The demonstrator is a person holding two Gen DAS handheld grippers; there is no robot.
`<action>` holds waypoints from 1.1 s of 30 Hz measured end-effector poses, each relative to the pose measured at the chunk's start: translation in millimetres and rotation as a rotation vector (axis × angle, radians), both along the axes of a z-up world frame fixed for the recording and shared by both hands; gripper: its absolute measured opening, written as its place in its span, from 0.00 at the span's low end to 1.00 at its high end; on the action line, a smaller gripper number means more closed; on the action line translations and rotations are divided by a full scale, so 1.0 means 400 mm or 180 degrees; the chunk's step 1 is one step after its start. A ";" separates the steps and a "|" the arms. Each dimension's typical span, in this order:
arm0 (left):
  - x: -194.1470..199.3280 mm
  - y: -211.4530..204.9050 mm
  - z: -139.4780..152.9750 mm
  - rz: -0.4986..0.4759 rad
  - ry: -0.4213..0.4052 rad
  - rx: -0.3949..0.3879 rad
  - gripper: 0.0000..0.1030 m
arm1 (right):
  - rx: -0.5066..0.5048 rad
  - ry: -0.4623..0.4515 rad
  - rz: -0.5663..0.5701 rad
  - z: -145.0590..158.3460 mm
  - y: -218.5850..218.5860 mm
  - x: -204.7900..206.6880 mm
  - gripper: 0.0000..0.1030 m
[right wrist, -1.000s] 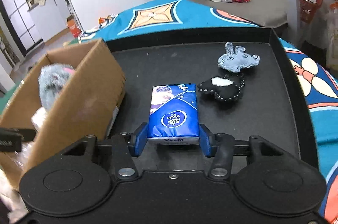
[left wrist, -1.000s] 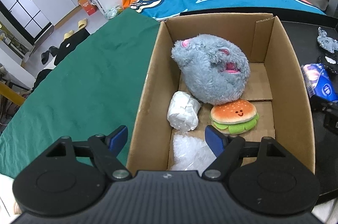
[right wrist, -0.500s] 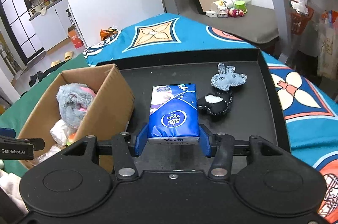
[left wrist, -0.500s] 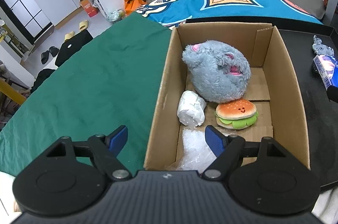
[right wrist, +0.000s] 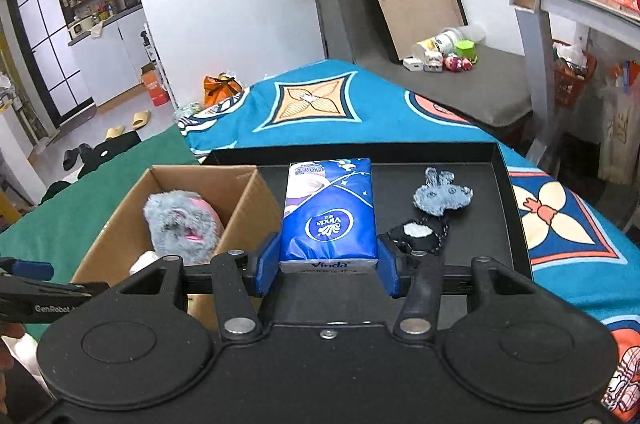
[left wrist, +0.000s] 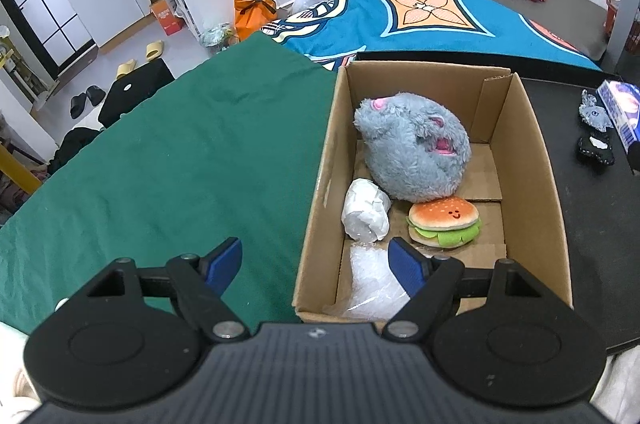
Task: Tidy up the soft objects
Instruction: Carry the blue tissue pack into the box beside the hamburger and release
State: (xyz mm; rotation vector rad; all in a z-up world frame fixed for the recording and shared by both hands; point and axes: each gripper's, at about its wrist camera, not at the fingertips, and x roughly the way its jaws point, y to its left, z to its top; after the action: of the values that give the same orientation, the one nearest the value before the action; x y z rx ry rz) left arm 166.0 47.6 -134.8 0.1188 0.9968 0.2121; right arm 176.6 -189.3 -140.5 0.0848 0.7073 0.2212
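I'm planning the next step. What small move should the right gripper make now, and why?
Probably carry the tissue pack left, over the box. The right gripper is shut on the pack above the tray, and the box has bare floor beside the burger.

Bright, even indoor light, both views. Shadows soft, faint. Focus sharp, no motion blur. Strong fisheye bending toward edges; dark vignette at corners. Mild sheen on black tray (right wrist: 472,183).
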 end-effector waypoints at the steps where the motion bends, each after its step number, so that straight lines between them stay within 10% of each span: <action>1: -0.002 0.003 0.001 0.0001 -0.0008 -0.0011 0.77 | -0.0005 -0.0010 0.0003 0.005 0.003 -0.002 0.48; 22: -0.013 0.052 -0.043 0.0021 -0.0160 -0.0397 0.71 | -0.0067 -0.0123 0.0142 0.046 0.125 -0.007 0.48; 33: -0.012 0.103 -0.081 0.0136 -0.0155 -0.0638 0.33 | -0.0142 -0.0121 0.0241 0.039 0.201 0.000 0.48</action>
State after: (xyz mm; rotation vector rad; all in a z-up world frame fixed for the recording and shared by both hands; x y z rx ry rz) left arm 161.1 88.9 -167.2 -0.0901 0.9673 0.1525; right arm 176.8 -108.8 -125.0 0.0113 0.6780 0.2786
